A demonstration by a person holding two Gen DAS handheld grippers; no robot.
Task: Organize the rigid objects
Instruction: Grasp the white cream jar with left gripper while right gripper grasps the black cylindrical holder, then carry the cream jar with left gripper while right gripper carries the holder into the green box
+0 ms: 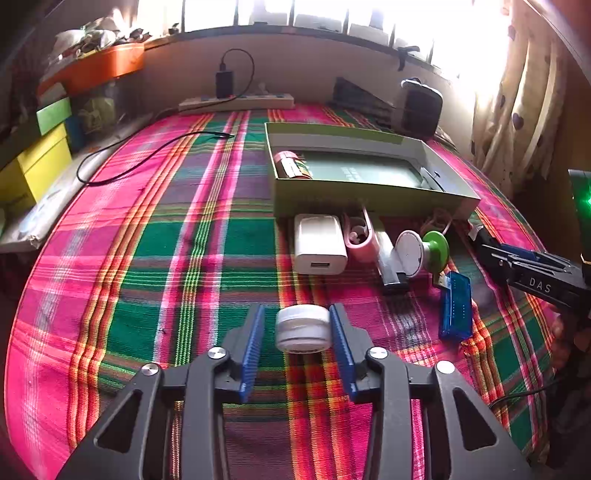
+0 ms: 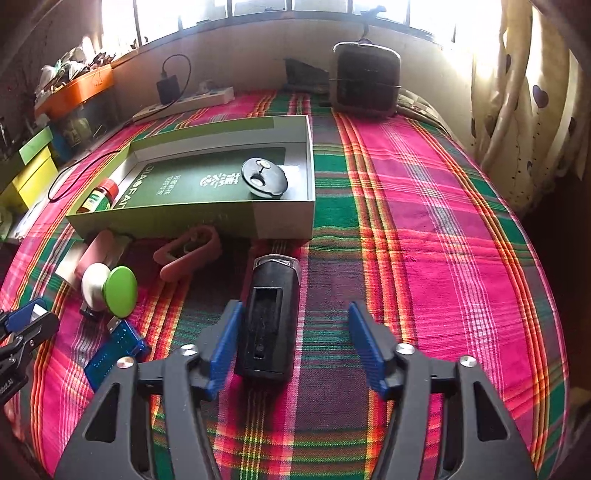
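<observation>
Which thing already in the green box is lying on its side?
The small red-capped bottle at the box's left end lies sideways; the round black lid lies flat.

Strong daylight from the window (image 1: 332,14) behind my table burns out white; fisheye bends the dark edges.

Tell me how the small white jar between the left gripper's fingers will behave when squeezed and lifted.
The small white jar looks rigid, so it should hold its shape under the left gripper. Its round, smooth wall may slip or twist between the flat pads. It is squat and stands upright on the cloth, so tipping seems unlikely; on its side it could roll.
</observation>
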